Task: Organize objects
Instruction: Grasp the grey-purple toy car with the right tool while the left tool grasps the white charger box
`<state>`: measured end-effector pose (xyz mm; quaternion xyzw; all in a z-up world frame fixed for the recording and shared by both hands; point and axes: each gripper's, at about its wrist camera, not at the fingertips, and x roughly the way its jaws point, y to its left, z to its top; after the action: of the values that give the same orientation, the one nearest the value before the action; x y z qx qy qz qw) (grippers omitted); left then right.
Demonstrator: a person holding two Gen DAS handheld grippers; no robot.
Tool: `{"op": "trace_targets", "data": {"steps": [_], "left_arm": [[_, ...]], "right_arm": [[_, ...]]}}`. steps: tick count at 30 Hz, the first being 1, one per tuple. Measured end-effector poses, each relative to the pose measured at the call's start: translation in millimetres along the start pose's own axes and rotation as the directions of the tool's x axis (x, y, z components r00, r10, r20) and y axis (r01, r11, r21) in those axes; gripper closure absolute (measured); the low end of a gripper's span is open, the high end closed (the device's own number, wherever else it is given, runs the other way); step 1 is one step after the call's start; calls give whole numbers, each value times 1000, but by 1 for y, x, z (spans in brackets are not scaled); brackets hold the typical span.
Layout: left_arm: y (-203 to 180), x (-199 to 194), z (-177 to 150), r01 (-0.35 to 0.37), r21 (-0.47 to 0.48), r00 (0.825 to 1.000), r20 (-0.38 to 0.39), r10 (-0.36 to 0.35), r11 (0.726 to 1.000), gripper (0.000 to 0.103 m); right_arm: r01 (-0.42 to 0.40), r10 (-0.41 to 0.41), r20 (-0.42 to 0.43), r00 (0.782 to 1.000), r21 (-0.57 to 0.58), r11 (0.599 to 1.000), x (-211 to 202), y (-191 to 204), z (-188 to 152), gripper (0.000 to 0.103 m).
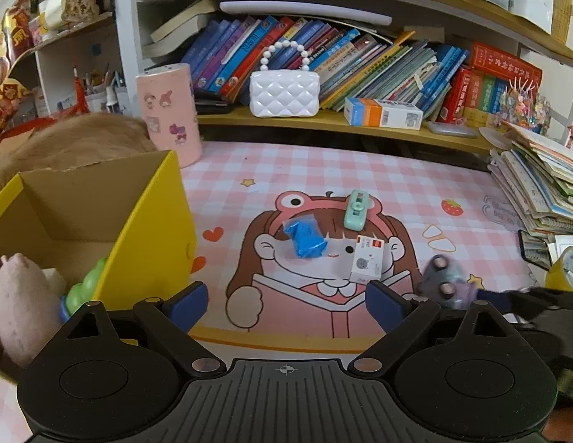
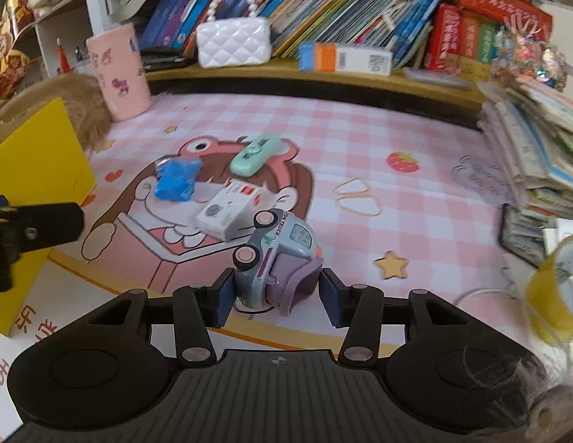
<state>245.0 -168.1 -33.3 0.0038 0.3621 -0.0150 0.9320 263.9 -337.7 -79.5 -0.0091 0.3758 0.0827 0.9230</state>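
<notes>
Left wrist view shows you a worktop covered by a pink checked mat (image 1: 378,170) printed with a cartoon child in a frog hood reading a book. Behind it runs a wooden shelf (image 1: 323,122) packed with leaning books, with a white quilted purse (image 1: 284,92) and an orange-and-white carton (image 1: 382,112) standing on it. A pink sticker-covered canister (image 1: 170,112) stands at the mat's back left, and a loose pile of books (image 1: 537,188) sits at the right edge. At your left is the yellow box (image 1: 153,229), open at the top, with a pink plush toy (image 1: 19,302) and something green inside.

Your left gripper (image 1: 286,301) hangs over the mat's front edge with its jaws spread wide and nothing between them.

Three small things lie on the cartoon face: a blue wrapped packet (image 1: 304,237), a mint green case (image 1: 356,209) whose long axis runs roughly front to back, and a small white box (image 1: 367,260) just in front of the case.

In the right wrist view, your right gripper (image 2: 277,297) has the toy truck (image 2: 277,254) between its fingers. The truck is tipped on its side, two pink wheels facing left, its long axis running away from you, one end touching the small white box. The left pad touches the truck's body; the right pad looks just clear of it, so you cannot call it a firm pinch.
</notes>
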Motion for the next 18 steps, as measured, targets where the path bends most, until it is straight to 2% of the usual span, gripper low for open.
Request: {"op": "trace_targets", "data": {"steps": [7, 10, 13, 18], "left_arm": [[-12, 24, 3, 18, 8, 1000, -20, -18, 1000, 10], [-24, 34, 4, 38, 50, 999, -22, -37, 998, 13], [-38, 48, 4, 48, 111, 999, -19, -47, 993, 18], [-55, 78, 14, 86, 137, 996, -52, -79, 987, 42]], "right_arm": [[95, -95, 48, 994, -1, 995, -28, -20, -2, 58], [122, -123, 62, 991, 15, 992, -38, -27, -2, 58], [129, -132, 70, 989, 44, 991, -44, -33, -2, 58], [140, -145, 57, 988, 85, 987, -45, -39, -1, 58]]}}
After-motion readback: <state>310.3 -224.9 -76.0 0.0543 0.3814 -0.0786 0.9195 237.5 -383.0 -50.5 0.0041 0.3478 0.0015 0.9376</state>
